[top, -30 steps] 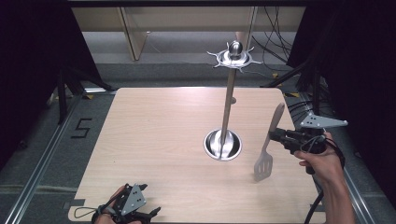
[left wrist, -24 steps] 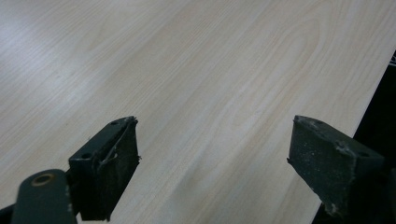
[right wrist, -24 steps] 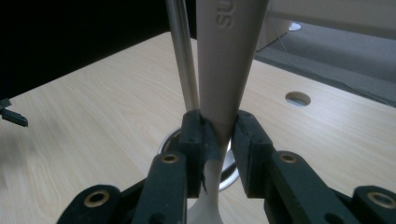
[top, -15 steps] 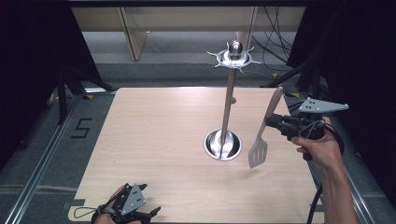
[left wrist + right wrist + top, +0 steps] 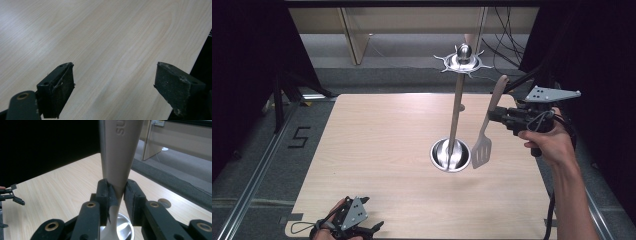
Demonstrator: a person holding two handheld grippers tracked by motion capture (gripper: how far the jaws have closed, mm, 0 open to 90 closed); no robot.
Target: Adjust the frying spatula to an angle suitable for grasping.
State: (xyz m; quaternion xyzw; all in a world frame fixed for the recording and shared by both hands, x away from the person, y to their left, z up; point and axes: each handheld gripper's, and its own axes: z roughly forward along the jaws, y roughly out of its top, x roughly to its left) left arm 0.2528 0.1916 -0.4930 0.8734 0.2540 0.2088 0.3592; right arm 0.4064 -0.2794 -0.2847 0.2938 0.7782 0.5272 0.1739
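Raised since a second ago: right gripper point(image 5: 498, 116) with slotted spatula point(image 5: 485, 135), now higher above the table point(image 5: 377, 150). Jaws clamped on the spatula's beige handle, blade hanging down, clear of the tabletop, just right of the steel base point(image 5: 450, 155). Utensil stand point(image 5: 457, 107): upright pole, hooked crown on top. Left gripper point(image 5: 357, 227): unmoved at the near table edge, jaws apart, nothing between them.

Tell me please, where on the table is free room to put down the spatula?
The table is bare left of the stand's base, up to the left gripper. It is crowded between the stand and the right gripper holding the spatula.
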